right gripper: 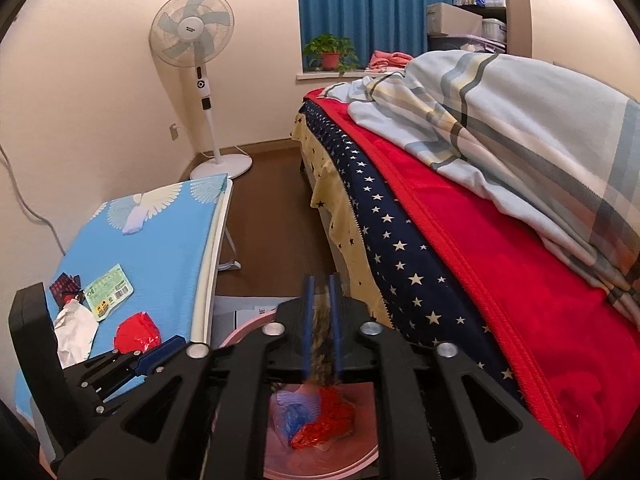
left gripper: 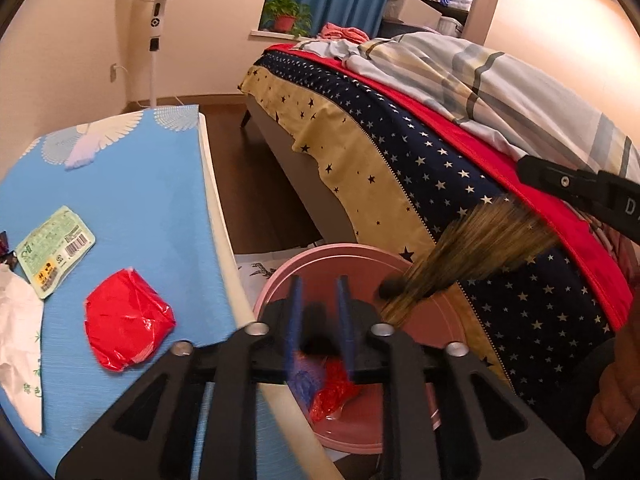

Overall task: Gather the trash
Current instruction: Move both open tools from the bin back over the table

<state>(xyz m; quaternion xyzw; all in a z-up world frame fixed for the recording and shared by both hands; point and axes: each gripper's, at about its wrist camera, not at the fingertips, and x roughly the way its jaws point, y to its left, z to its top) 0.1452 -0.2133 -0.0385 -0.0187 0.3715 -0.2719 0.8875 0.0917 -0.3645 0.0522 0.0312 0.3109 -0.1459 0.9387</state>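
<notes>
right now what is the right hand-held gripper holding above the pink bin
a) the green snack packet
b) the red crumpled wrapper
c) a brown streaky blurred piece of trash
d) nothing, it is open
c: the right hand-held gripper is shut on a brown streaky piece of trash over the pink bin, while the red crumpled wrapper and green snack packet lie on the blue table.

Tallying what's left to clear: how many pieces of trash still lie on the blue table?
4: a red crumpled wrapper nearest the edge, a green packet beyond it, a white crumpled wrapper at left, and a dark wrapper farther back. More may be hidden behind the left gripper.
</notes>
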